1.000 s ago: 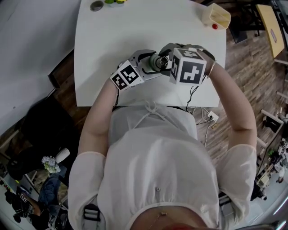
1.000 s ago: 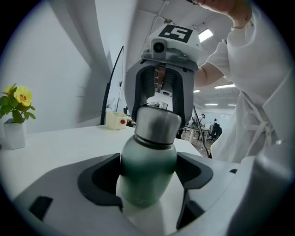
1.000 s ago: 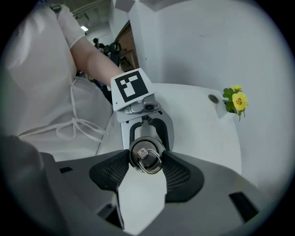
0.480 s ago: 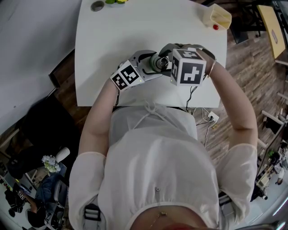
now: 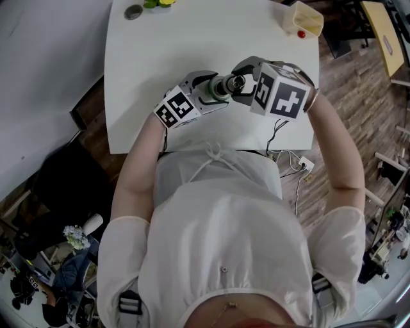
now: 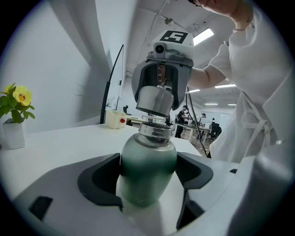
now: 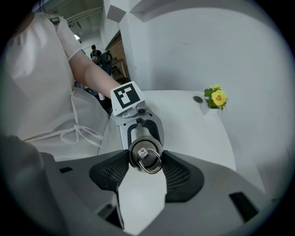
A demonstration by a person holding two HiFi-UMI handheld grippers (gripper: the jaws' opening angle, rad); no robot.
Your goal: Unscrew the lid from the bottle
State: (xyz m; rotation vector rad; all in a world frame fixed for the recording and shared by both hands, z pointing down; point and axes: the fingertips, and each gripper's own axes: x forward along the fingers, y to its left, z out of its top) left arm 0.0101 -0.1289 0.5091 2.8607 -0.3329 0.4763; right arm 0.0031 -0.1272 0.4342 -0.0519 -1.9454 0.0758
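Our right gripper (image 7: 145,167) pinches the lid (image 7: 144,154), held just above the bare neck of the bottle (image 6: 147,159) (a thin gap shows); our left gripper (image 6: 147,179) clamps the bottle's body, so the lid lies nearly along its long axis.

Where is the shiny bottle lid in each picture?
Head view: lid above the middle, held by the right hand-held gripper.
Left gripper view: lid top middle, over the green bottle.
Right gripper view: lid at centre, ring facing us, between the black pads.
Shared landmark: the yellow flower by the table's edge.
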